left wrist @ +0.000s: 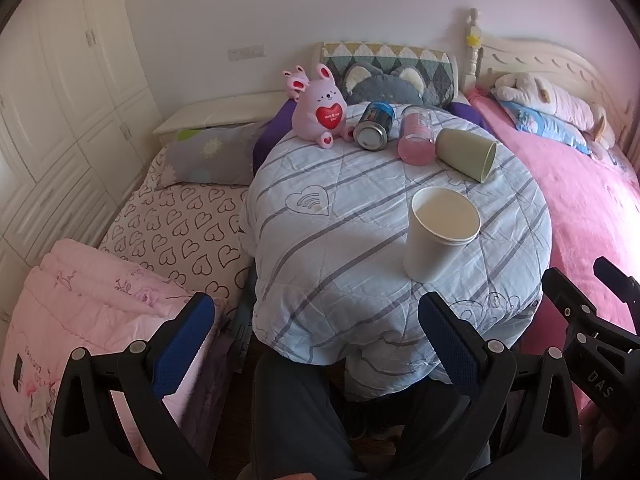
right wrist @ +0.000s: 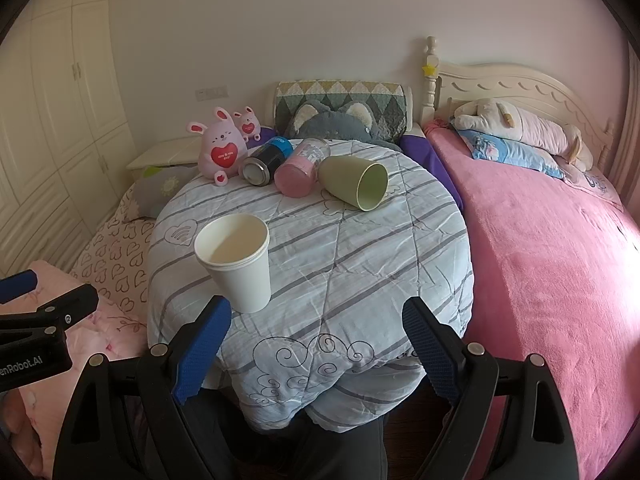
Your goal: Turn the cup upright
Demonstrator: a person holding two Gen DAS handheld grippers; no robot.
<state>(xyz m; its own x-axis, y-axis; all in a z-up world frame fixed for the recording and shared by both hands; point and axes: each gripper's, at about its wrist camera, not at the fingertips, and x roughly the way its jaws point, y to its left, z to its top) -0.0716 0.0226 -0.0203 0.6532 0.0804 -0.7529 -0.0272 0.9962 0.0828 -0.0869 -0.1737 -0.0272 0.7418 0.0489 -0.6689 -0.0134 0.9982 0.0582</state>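
Note:
A white paper cup (left wrist: pixel 438 234) (right wrist: pixel 238 258) stands upright, mouth up, on a round table covered by a striped blue quilt (left wrist: pixel 352 208) (right wrist: pixel 340 248). A green cup (left wrist: pixel 468 153) (right wrist: pixel 354 182) lies on its side at the far edge, mouth toward me. My left gripper (left wrist: pixel 316 340) is open and empty, held before the table's near edge. My right gripper (right wrist: pixel 316 344) is open and empty, just short of the white cup, which is ahead to its left.
A pink jar (left wrist: pixel 416 140) (right wrist: pixel 298 172) and a metal can (left wrist: pixel 374 126) (right wrist: pixel 264 162) lie on their sides beside the green cup. A pink bunny toy (left wrist: pixel 320 110) (right wrist: pixel 220 150) sits at the back. Beds flank the table, with a pink blanket (right wrist: pixel 560 260) on the right.

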